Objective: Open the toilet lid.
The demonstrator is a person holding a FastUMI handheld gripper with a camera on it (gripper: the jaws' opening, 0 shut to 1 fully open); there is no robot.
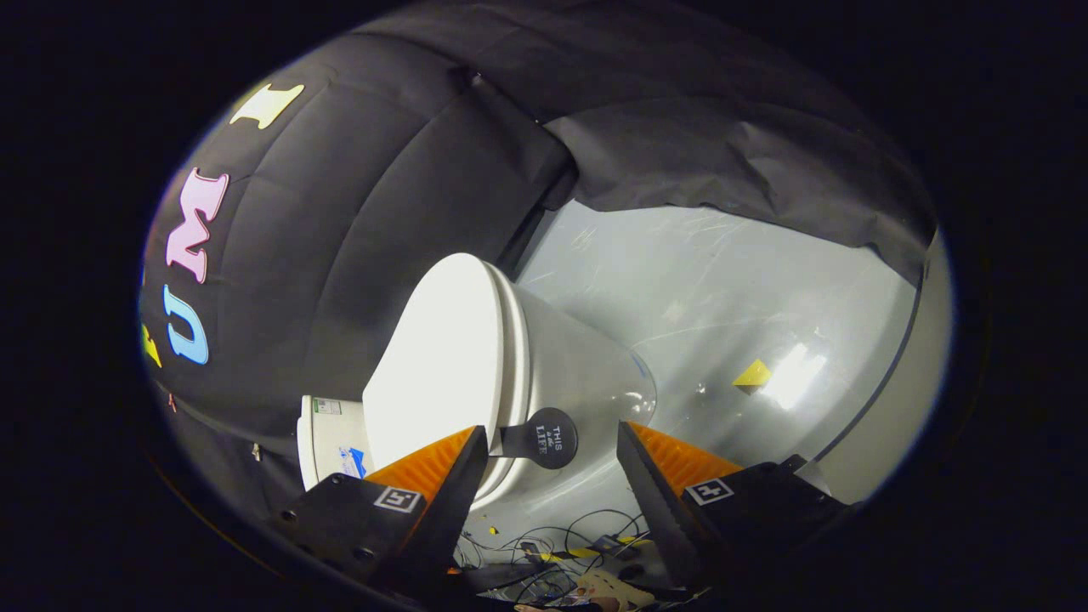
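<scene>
The landmark for this report is the toilet (544, 374), white and glossy, viewed rolled on its side by the camera's tilt.

Left of the toilet's bowl stands the cistern (327, 446), partly hidden, with a label on it (not legible). Against it the toilet lid (433, 357) lies closed over the seat, a smooth, bright, slightly domed surface with a thin seam running along its edge. From that edge, at the front of the toilet, projects a dark round lift tab (548, 438) on a short stem.

The gripper (552, 446) is open, its fingers spread wide and pressing on nothing. The tab sits between them, nearer the left finger, which overlaps the lid's rim in the view; whether it touches cannot be told. The right finger stands clear of the toilet, over the grey floor (722, 289). A yellow marker (752, 374) lies on the floor well right of the toilet, and loose cables (561, 552) lie on the floor below the toilet's base.

Risks, as judged: the tab is small and off-centre in the opening, so closing now may pinch only its edge and slip off. The glossy lid offers no grip if the tab is missed. A lift that pulls outward instead of following the hinge arc could strain the tab's stem.
</scene>
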